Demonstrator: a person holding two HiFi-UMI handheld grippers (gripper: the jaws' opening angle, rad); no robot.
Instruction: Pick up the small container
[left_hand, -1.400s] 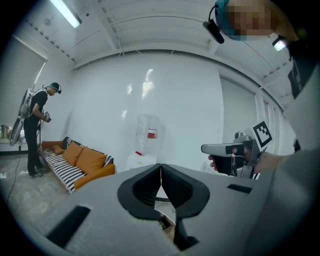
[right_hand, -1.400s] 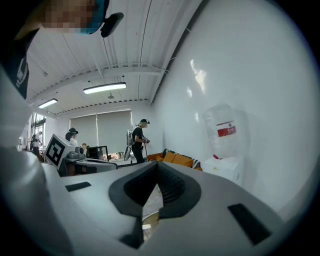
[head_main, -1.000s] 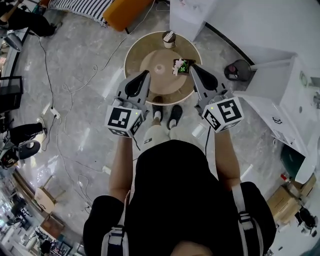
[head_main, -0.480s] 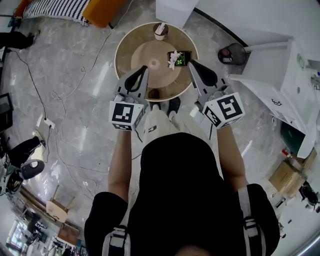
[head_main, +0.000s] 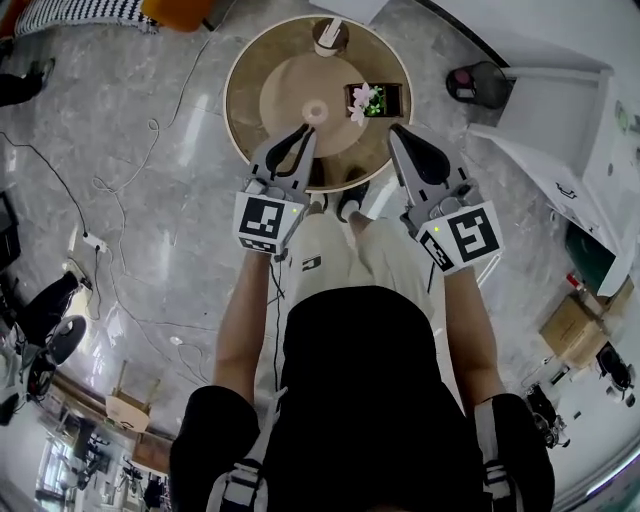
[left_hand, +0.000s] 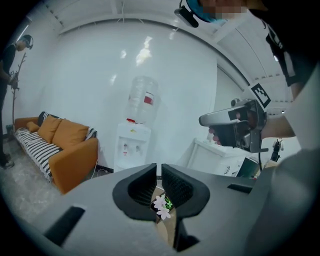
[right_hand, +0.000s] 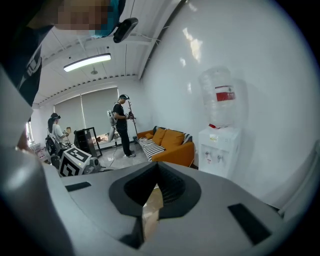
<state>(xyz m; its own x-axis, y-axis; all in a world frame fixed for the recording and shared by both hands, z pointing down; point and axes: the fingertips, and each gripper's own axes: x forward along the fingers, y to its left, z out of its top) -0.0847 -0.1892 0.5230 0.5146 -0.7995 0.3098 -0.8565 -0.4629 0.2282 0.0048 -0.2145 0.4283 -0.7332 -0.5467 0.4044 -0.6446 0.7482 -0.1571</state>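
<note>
Small container — upright, round table far edge

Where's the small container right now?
Head view, top centre: the small container sits at the far edge of the round table, beyond and left of the flower planter.

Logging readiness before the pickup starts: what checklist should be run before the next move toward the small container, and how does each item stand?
1. Small container located: ok, it stands at the far edge of the round table.
2. Jaws open for a grasp: not ok, the left gripper and right gripper are both shut and empty.
3. Gripper at the container: not ok, both hover over the table's near edge.
4. Way ahead free: cannot tell, a flower tray lies ahead of the right gripper.
5. Container in a gripper view: not ok, neither shows it.
</note>
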